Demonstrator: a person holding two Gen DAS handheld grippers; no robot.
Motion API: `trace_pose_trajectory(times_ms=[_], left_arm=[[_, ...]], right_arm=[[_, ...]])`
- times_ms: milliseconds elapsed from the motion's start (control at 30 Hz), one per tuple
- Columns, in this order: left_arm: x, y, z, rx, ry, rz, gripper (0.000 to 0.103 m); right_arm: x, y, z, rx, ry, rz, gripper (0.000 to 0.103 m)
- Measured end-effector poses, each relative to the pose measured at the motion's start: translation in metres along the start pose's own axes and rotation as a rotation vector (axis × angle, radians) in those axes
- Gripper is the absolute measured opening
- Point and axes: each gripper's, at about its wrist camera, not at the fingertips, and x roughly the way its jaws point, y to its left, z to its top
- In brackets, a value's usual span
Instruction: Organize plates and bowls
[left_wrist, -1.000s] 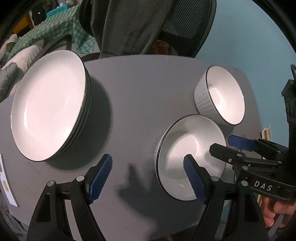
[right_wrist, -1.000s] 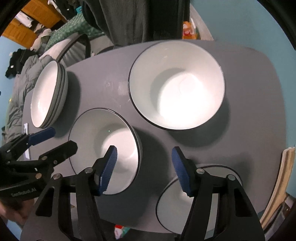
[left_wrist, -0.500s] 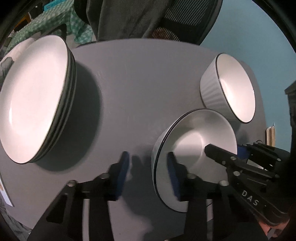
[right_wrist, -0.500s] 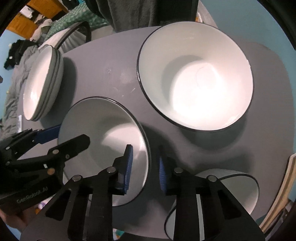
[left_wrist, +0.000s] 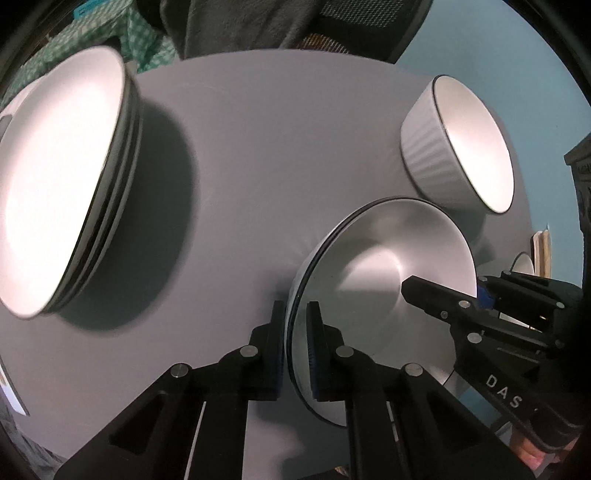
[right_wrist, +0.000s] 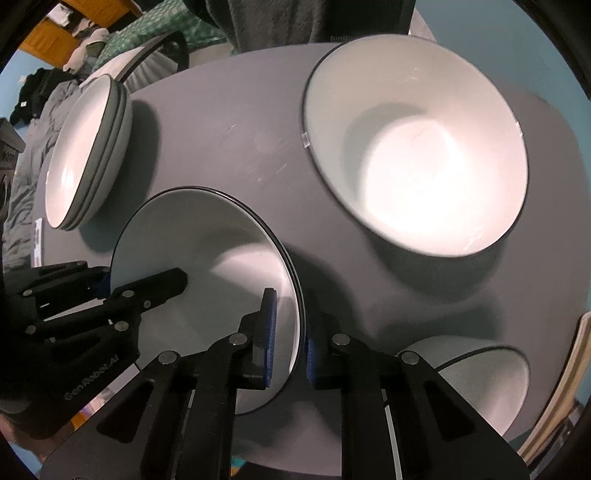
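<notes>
Both hand-held grippers, left (left_wrist: 296, 347) and right (right_wrist: 289, 343), have clamped opposite rims of one plate (left_wrist: 384, 280), apparently poised for a level lift toward the stack (left_wrist: 66, 184).

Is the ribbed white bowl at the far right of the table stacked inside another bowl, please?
No, in the left wrist view the ribbed white bowl stands alone on the grey table.
</notes>
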Motion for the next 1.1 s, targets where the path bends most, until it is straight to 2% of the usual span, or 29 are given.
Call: trace_pose_trajectory(times_ms=[300, 600, 700, 833, 900, 1100], left_arm=[[-0.003, 0.012, -0.03, -0.01, 0.028, -0.004, 0.01], [-0.005, 0.024, -0.025, -0.03, 0.025, -0.027, 0.011], [-0.006, 0.029, -0.026, -0.03, 0.021, -0.028, 0.011], [-0.007, 0.029, -0.026, -0.031, 0.026, -0.026, 0.011], [-0.006, 0.027, -0.024, -0.03, 0.045, -0.015, 0.011], [-0.007, 0.027, -0.022, -0.032, 0.055, -0.031, 0.012]], right_arm=[[0.003, 0.004, -0.021, 0.01, 0.041, 0.068, 0.014], [0.008, -0.001, -0.02, 0.045, 0.048, 0.053, 0.013], [0.009, 0.0, -0.018, 0.04, 0.04, 0.051, 0.017], [0.01, -0.003, -0.016, 0.064, 0.037, 0.056, 0.014], [0.013, 0.011, -0.005, 0.075, 0.036, 0.054, 0.013], [0.012, 0.014, -0.002, 0.11, 0.038, 0.069, 0.01]])
